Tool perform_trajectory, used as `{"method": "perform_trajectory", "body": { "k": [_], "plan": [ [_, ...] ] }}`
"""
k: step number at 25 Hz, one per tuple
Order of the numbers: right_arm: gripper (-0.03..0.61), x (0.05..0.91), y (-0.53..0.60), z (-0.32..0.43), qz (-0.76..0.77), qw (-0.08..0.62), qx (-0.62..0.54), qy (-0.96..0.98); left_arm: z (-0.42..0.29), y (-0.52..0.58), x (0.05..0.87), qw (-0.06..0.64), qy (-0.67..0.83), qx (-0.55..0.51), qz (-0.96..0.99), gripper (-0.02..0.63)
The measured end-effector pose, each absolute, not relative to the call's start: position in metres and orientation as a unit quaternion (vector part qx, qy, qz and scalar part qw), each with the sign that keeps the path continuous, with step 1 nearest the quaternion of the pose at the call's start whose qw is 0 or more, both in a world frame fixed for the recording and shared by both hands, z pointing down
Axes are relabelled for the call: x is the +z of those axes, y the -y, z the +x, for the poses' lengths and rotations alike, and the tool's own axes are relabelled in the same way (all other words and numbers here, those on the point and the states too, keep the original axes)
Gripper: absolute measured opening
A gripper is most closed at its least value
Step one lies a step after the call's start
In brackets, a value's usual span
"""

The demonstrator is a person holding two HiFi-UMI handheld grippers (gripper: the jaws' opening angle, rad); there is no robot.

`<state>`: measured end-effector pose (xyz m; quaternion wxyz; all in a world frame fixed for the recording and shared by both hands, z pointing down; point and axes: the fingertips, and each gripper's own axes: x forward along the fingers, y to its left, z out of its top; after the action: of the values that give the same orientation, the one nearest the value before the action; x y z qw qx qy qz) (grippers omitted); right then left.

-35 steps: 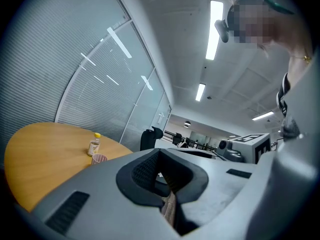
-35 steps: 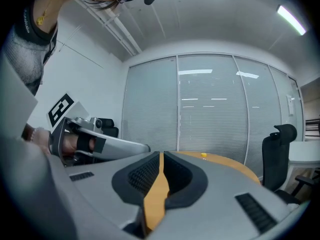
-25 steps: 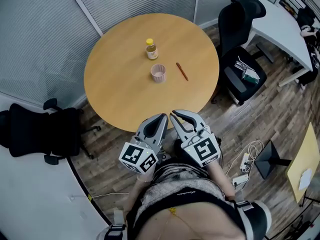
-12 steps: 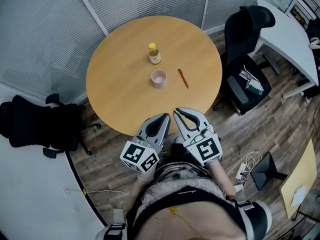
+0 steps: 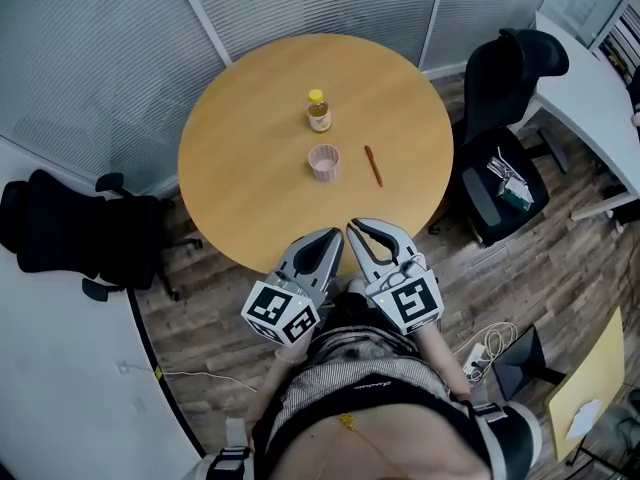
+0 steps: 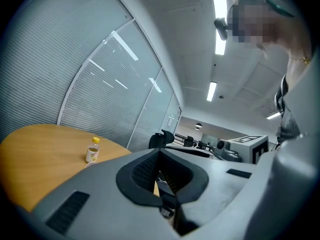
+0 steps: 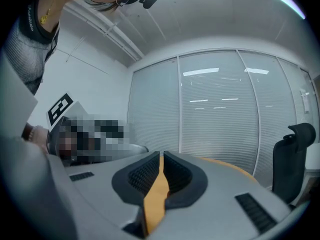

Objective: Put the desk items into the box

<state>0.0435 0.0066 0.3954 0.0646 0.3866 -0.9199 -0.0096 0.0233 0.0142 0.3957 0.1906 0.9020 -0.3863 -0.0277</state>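
Observation:
On the round wooden table [image 5: 250,168] stand a small yellow-capped bottle [image 5: 319,111] and a pink cup [image 5: 324,162]. A brown pen [image 5: 373,166] lies just right of the cup. Both grippers are held close to the person's body, short of the table's near edge and well away from these items. My left gripper [image 5: 328,238] is shut and empty, and my right gripper [image 5: 356,230] beside it is also shut and empty. The left gripper view shows its jaws [image 6: 159,151] together, with the bottle [image 6: 92,153] far off at the left. The right gripper [image 7: 161,156] points at the table edge. No box shows in any view.
A black office chair [image 5: 70,238] stands at the left of the table, another [image 5: 510,98] at the right. A white desk [image 5: 590,78] sits beyond it. Blinds on a glass wall [image 5: 100,58] close the back. Cables and a power strip [image 5: 488,346] lie on the wooden floor.
The head view has shifted, so the table and its items sit slightly further right and lower in the picture. Both grippers stay shut in the same place by the body.

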Motion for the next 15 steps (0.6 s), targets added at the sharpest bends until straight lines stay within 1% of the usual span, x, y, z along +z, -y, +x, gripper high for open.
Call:
{"method": "perform_trajectory", "body": {
  "k": [9, 15],
  "plan": [
    [0.037, 0.395, 0.017, 0.030, 0.402, 0.067, -0.009, 0.913, 0.006, 0.011, 0.395, 0.187, 0.380, -0.027, 0.906, 0.002],
    [0.037, 0.399, 0.036, 0.017, 0.413, 0.090, -0.014, 0.906, -0.009, 0.035, 0.392, 0.187, 0.365, -0.032, 0.912, 0.002]
  ]
}}
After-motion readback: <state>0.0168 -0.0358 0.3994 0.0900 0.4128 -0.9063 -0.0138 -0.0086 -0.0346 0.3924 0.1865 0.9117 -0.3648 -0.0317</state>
